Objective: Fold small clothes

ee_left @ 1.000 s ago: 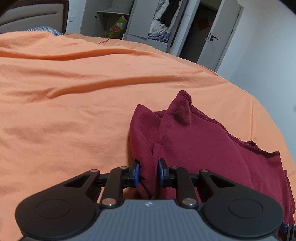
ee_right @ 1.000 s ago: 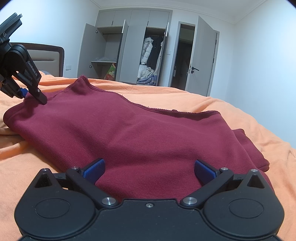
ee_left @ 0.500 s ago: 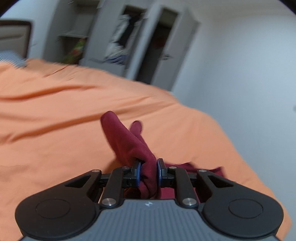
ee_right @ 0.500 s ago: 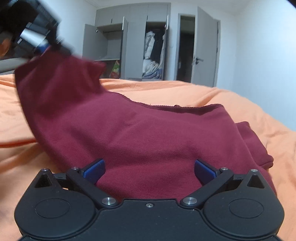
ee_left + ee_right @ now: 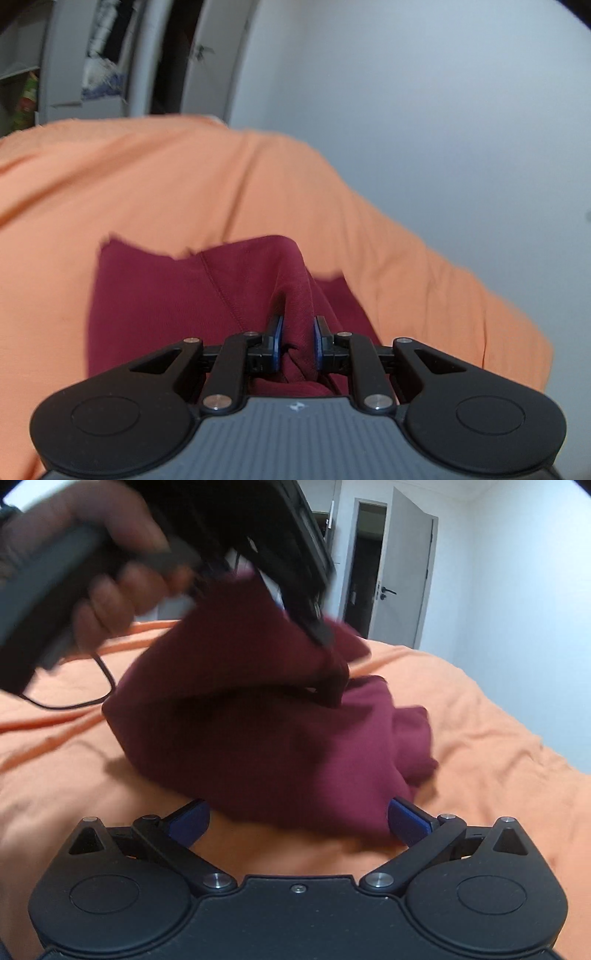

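Between the blue pads of the left gripper [image 5: 298, 338], in the left wrist view, a bunched fold of the dark red knit garment [image 5: 177, 295] is clamped tight. The rest of the cloth spreads ahead and to the left of those fingers, over the orange bedsheet [image 5: 184, 173].

Just ahead of the right gripper [image 5: 297, 818], in the right wrist view, the same garment lies heaped, its near hem between the spread, empty fingers without being held. The left gripper, in the person's hand [image 5: 110, 572], hangs above and beyond, lifting the far edge. Judged from this, the fold runs toward the right gripper.
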Tool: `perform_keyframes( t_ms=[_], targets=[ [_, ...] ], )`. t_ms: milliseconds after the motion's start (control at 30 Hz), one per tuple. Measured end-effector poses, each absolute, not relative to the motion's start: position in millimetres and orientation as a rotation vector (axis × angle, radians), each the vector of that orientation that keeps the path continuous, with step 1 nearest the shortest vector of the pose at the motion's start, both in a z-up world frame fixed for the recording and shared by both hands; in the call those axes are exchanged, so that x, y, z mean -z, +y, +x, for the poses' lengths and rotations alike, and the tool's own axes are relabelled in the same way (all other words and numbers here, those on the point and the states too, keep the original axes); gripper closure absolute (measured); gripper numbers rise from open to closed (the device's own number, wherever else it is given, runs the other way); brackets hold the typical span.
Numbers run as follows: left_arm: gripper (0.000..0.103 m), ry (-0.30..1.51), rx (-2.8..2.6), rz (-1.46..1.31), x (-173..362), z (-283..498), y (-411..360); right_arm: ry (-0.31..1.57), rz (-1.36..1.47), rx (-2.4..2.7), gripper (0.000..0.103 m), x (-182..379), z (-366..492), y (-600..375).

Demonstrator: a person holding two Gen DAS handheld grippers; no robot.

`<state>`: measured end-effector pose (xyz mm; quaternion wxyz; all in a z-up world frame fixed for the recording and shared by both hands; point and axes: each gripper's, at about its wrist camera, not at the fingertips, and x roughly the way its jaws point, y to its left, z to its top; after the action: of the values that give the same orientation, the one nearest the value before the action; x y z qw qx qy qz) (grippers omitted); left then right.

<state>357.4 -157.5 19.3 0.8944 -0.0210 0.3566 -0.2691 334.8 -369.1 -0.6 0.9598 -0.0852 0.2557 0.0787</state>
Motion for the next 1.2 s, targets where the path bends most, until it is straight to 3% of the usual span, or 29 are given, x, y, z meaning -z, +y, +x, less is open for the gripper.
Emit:
perform_keyframes(
  t_ms=[333,433,533,600,733,967,1200],
  targets=[
    [0.080,0.803,0.564,-0.073,2,355,-159,0.563,-0.129,-0.127,0.000,15,346,-380],
    [0.065,0.797,0.571,-0.086,-5,354,-155,0.563,-0.128,-0.124,0.000,19,355,-378],
    [0.030,0.777,0.569,-0.104,-14,350,-150,0.563,-0.125,-0.119,0.000,20,364,-377],
    [0.026,0.740,0.558,-0.108,-24,346,-145,0.551,-0.122,-0.113,0.001,19,363,-380],
    [0.003,0.672,0.485,-0.135,-47,339,-121,0.420,-0.060,-0.087,0.001,6,358,-388],
    [0.001,0.589,0.216,-0.084,-63,337,-66,0.386,0.084,-0.179,0.001,-11,387,-398],
    [0.001,0.683,0.108,-0.153,-25,330,-8,0.398,0.126,-0.245,0.000,-34,407,-401]
  ],
)
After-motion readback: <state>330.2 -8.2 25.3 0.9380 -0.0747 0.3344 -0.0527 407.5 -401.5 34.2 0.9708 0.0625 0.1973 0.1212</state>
